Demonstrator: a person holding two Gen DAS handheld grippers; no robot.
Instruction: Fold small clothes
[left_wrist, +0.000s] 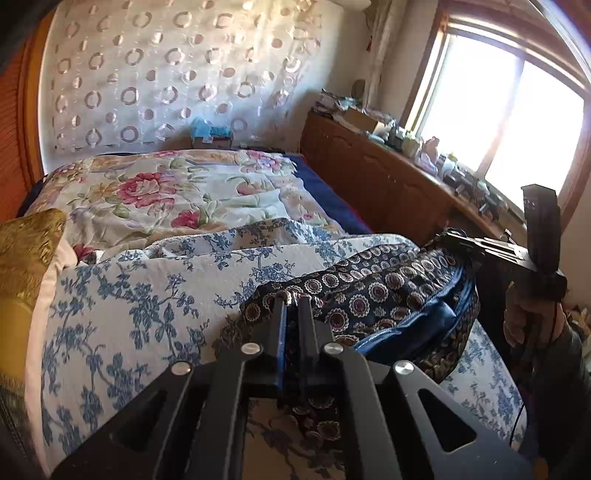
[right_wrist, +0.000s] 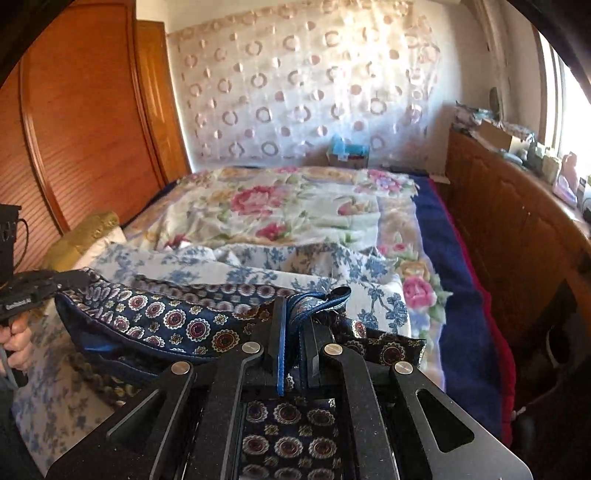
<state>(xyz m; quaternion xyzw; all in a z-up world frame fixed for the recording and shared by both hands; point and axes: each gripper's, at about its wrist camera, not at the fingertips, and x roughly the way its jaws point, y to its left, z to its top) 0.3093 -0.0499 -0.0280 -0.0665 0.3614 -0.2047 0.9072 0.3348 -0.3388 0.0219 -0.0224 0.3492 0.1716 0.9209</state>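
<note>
While my left gripper (left_wrist: 291, 297) pinches one end of the dark patterned garment (left_wrist: 373, 291), my right gripper (right_wrist: 295, 306) pinches the other, and the cloth hangs stretched between them just above the bed. Both pairs of jaws are closed down to a thin slit, with fabric caught between the flat black fingers; on the right side a blue ribbed band (right_wrist: 317, 299) bunches up through the gap. The garment is silky-looking navy, printed with round medallions in maroon and cream, and it shows a plain blue lining along its sagging lower fold. Beneath it lies a white quilt (left_wrist: 147, 295) with blue branch-and-leaf print, slightly puckered. Farther back is a crumpled bedspread (right_wrist: 295, 206) with big pink roses, edged by a deep blue blanket (right_wrist: 454, 280). A shiny gold pillow (left_wrist: 29, 243) sits at the left. A wooden cabinet (right_wrist: 517, 229) runs along the right wall under a bright window (left_wrist: 506, 122), its top cluttered with small items I cannot make out.
</note>
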